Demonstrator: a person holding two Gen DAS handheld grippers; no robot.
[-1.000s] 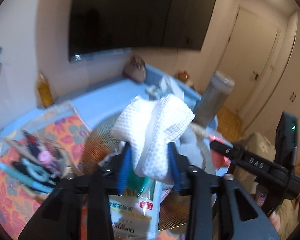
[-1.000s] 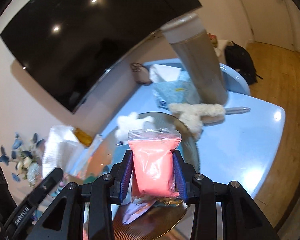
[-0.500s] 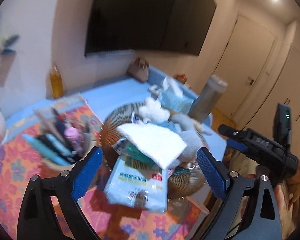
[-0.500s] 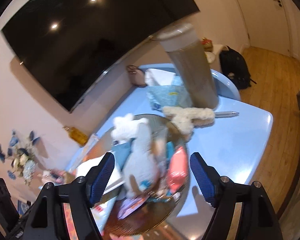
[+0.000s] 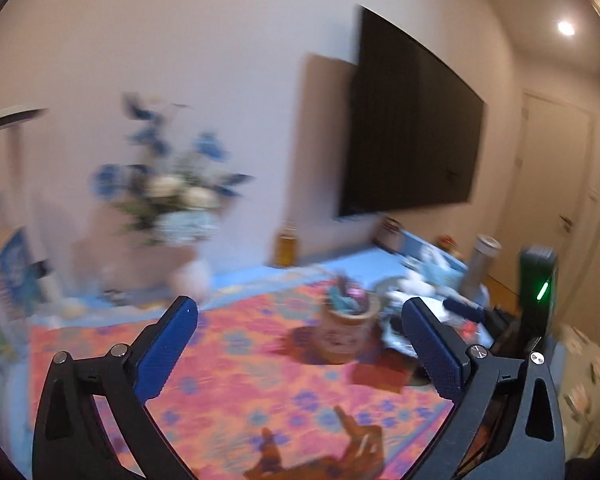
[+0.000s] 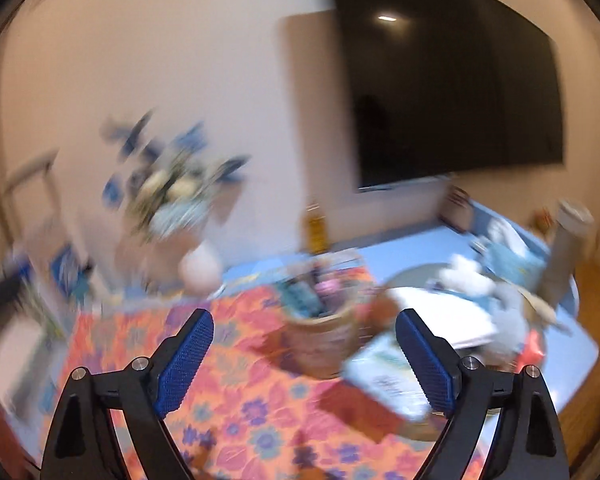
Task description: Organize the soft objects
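The soft things lie heaped on a round tray [image 6: 410, 276] at the right of the table: a white cloth [image 6: 444, 312], a white plush [image 6: 464, 276], a grey plush [image 6: 508, 320], a pink bag [image 6: 534, 350] and a pale packet [image 6: 388, 376]. The left wrist view shows the same heap [image 5: 412, 284], small and blurred. My left gripper [image 5: 298, 308] hangs over the floral tablecloth [image 5: 240, 360], its jaws opening with nothing between them. My right gripper [image 6: 305, 318] is also opening and holds nothing. Both views are smeared by motion.
A woven cup of pens [image 6: 324, 336] stands left of the tray, and a tall grey canister [image 6: 564, 256] behind it. A vase of blue and white flowers [image 6: 180, 208], a yellow bottle [image 6: 316, 228] and a wall screen [image 6: 452, 92] are further back.
The left gripper let go of the white cloth and the right let go of the pink bag; both now lie on the tray. Both grippers opened wide, drew back and swung left.
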